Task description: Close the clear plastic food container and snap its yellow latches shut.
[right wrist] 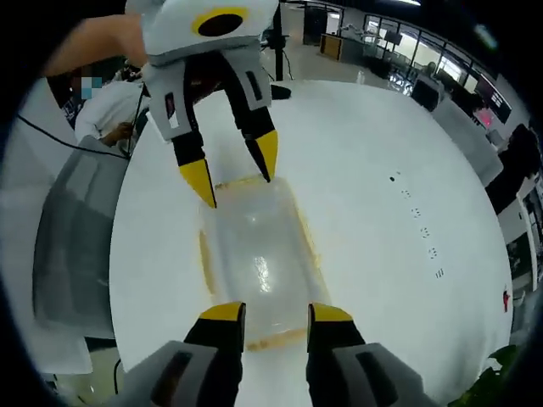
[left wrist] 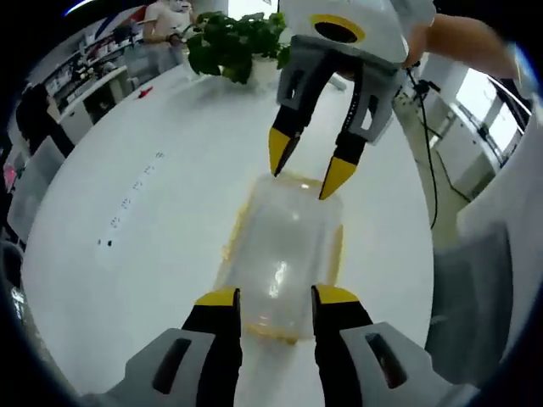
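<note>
A clear plastic container (left wrist: 284,250) with its lid on lies lengthwise on the white round table (left wrist: 127,144), yellow latches (left wrist: 229,246) along its edges. My left gripper (left wrist: 276,298) is open, its yellow-tipped jaws straddling the container's near short end. My right gripper (left wrist: 309,167) comes down from the top of the left gripper view, open, its tips at the far short end. In the right gripper view the same container (right wrist: 259,254) lies between my right gripper (right wrist: 276,314) at its near end and my left gripper (right wrist: 233,170) at its far end.
A potted green plant (left wrist: 233,42) stands at the far table edge, with a person (left wrist: 165,17) behind it. A grey chair (left wrist: 475,288) sits beside the table and shows as the grey chair (right wrist: 72,246) too. Small black marks (right wrist: 420,225) dot the tabletop.
</note>
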{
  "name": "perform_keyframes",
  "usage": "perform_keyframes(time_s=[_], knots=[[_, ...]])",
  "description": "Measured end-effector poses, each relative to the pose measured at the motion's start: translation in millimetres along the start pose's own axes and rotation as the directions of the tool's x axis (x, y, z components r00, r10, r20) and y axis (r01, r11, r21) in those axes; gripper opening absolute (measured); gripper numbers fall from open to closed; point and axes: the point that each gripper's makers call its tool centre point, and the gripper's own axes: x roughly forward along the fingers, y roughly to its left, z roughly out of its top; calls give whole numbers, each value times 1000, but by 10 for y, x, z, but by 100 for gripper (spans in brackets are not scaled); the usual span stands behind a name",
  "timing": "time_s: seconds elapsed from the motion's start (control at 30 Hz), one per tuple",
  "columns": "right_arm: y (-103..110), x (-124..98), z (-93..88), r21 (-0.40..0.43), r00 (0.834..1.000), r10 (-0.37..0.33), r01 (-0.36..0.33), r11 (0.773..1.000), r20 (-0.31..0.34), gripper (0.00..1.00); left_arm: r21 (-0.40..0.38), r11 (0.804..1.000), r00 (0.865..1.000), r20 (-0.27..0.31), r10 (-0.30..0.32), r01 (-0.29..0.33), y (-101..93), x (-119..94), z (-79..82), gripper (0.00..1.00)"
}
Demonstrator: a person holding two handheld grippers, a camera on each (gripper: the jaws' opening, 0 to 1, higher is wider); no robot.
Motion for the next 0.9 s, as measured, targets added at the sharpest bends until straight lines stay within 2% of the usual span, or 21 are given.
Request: perform_keyframes(time_s=[0.07,0.33,0.53,0.67,0.9], knots=[[5,11,52,-10,1000,3,-3,1000,7,25,16,1000,999,32,-11,10,-34,16,91,29],[61,106,233,-41,999,35,-34,999,35,24,50,999,999,42,-11,9,-69,105,223,28],[102,160,316,-79,998,52,-49,996,43,21,58,998,999,27,-18,17,-93,165,209,29],[110,191,321,-68,997,62,-59,996,44,24,56,998,999,25,-25,23,-114,180,202,29],[57,218,320,-69,997,58,-55,996,42,24,51,998,999,24,-28,27,-126,212,199,29]])
